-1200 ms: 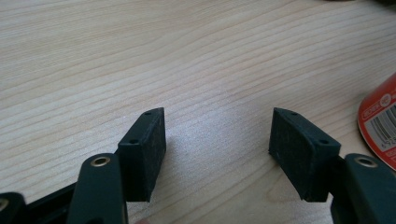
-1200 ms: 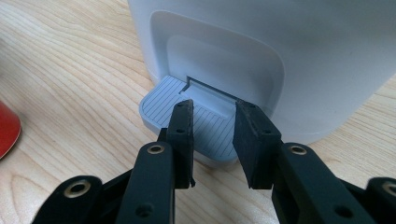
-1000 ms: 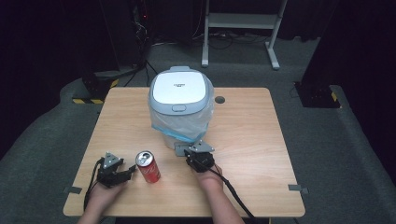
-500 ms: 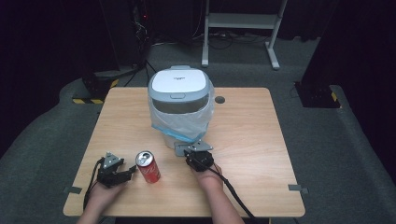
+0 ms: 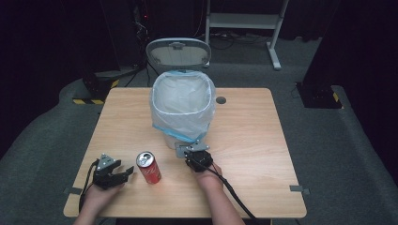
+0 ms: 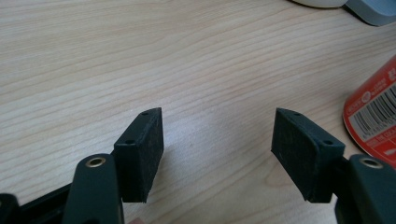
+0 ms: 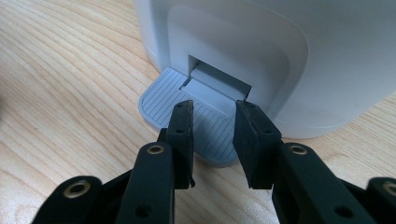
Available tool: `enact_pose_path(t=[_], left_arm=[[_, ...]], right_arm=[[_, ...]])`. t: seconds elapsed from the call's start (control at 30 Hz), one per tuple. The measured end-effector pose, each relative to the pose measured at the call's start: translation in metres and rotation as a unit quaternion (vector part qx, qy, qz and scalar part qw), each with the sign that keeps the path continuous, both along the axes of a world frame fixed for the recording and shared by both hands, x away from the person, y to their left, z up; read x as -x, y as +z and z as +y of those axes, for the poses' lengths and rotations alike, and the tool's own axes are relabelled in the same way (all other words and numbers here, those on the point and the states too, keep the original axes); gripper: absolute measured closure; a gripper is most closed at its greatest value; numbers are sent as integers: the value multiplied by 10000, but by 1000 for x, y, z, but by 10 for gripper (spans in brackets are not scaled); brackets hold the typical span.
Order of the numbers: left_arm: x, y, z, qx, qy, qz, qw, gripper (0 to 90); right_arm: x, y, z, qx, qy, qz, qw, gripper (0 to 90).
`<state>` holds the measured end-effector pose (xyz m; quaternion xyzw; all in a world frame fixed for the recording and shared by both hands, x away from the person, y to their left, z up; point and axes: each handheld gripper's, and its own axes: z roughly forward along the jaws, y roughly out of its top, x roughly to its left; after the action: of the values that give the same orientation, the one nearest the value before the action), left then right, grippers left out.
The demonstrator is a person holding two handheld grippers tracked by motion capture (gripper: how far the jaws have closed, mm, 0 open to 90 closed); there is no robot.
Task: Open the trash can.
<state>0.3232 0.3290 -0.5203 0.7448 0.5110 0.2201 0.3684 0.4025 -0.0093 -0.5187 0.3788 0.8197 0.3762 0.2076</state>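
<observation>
From above, a white pedal bin (image 5: 183,110) stands mid-counter (image 5: 253,140) with its lid (image 5: 177,52) raised; the right gripper (image 5: 196,154) sits on the pedal at its base, while the left gripper (image 5: 112,172) rests just beside a red can (image 5: 148,167). The left gripper view has its fingers (image 6: 140,151) apart, having just opened further, nothing between them, above bare wood. The right gripper view has narrowly parted fingers (image 7: 183,135) pressing the grey pedal (image 7: 187,109).
</observation>
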Motion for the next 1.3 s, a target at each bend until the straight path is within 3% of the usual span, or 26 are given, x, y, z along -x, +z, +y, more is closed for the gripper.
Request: enact_pose_path(t=[0.3,0.47,0.5,0.7,0.77,1.03,1.3], left_arm=[[14,18,12,93,-60,-317,9994,317],[22,31,11,198,-214,-602,9978,287],[25,37,10,263,-266,-723,9967,283],[33,51,7,272,-382,-985,9940,250],[37,58,5,366,-431,-1101,9923,237],[47,74,1,618,-571,-1372,9870,193],[51,83,-3,854,-783,-1472,9823,156]], right_arm=[[0,0,0,-3,-2,-7,10000,680],[0,0,0,-5,0,-11,10000,680],[0,0,0,-4,1,-14,10000,680],[0,0,0,-22,-5,-3,10000,679],[0,0,0,-19,0,-9,10000,680],[1,0,0,11,8,-41,10000,680],[1,0,0,16,9,-45,10000,680]])
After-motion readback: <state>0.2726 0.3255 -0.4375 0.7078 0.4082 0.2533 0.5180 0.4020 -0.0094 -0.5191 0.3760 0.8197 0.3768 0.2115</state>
